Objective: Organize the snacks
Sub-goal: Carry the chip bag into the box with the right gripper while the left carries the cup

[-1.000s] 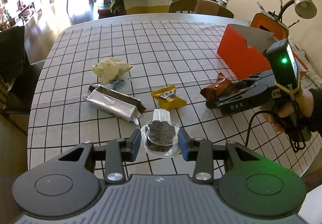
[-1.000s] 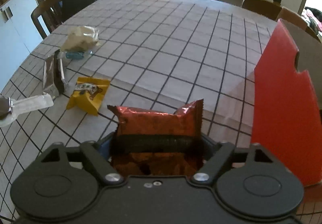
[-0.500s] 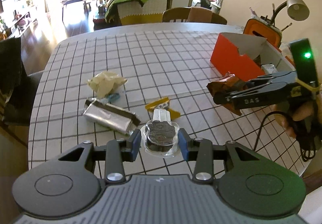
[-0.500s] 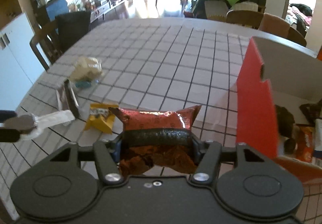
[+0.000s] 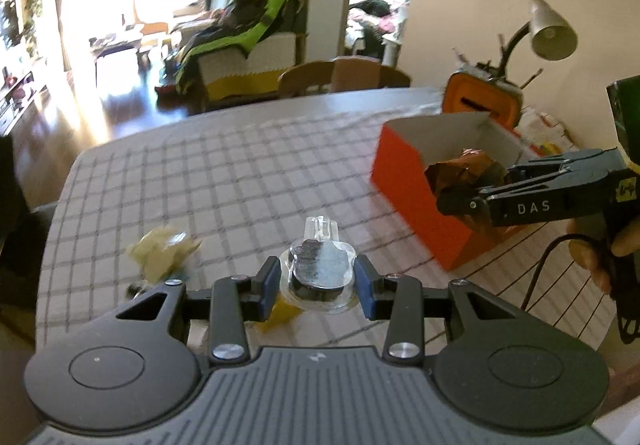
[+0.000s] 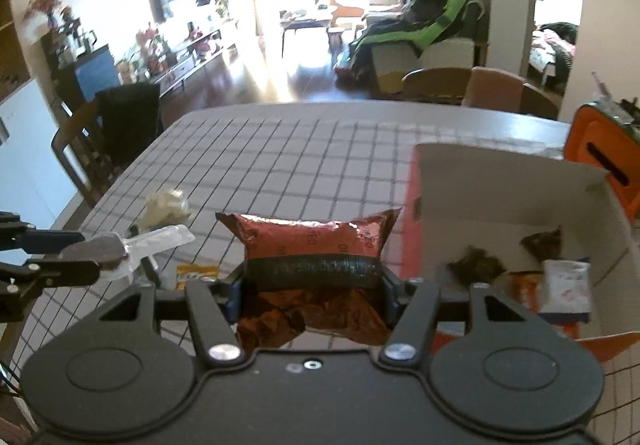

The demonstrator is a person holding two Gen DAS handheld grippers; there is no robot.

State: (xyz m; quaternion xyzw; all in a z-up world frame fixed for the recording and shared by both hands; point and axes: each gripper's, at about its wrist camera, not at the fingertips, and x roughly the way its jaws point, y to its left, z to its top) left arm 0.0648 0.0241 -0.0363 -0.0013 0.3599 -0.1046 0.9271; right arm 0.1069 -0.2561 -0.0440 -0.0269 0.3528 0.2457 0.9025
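Red snack bag (image 6: 316, 245) sits pinched in our right gripper (image 6: 314, 285), just left of the orange box (image 6: 412, 245). Our left gripper (image 5: 316, 281), farther off, squeezes a clear cookie pack (image 5: 318, 277).

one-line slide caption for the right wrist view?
Right tool carries a red snack packet beside the open orange box.
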